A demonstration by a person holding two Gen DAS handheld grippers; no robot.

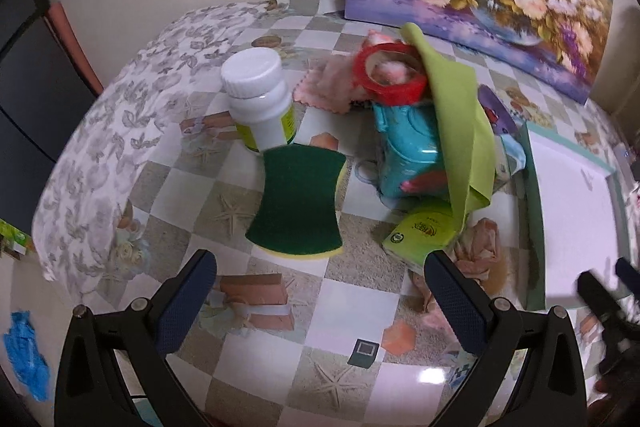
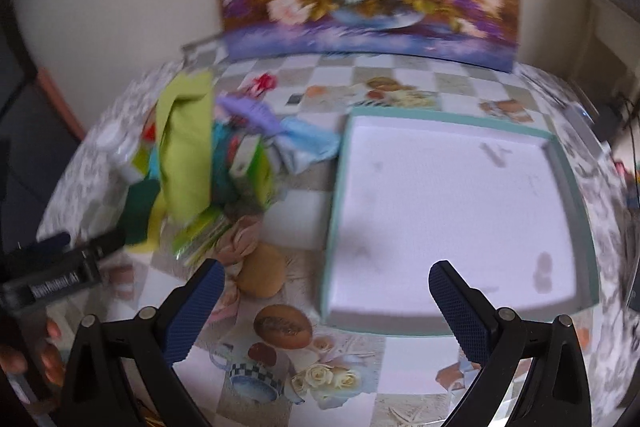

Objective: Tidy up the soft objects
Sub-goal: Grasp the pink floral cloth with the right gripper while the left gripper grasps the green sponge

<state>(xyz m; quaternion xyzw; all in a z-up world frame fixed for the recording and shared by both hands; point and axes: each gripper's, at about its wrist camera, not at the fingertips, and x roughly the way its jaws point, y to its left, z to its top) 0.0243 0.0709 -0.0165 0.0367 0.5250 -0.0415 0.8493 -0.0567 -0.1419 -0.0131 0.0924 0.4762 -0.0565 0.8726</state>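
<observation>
Since the sponge [image 1: 298,201] lies right against the white bottle [image 1: 260,99], a sloppy grab w/ the left gripper [image 1: 320,295] could tip that bottle, or snag the green cloth [image 1: 456,123] draped over the teal toy [image 1: 408,151] and drag the pile down. Left gripper hovers low, just short of the sponge, aimed at it, jaws spread wide, nothing held. Right gripper [image 2: 326,307] hangs over the near edge of the tray [image 2: 332,227], also wide open & empty; its view is blurred. Soft stuff sits in a heap left of the tray, none in it yet.
</observation>
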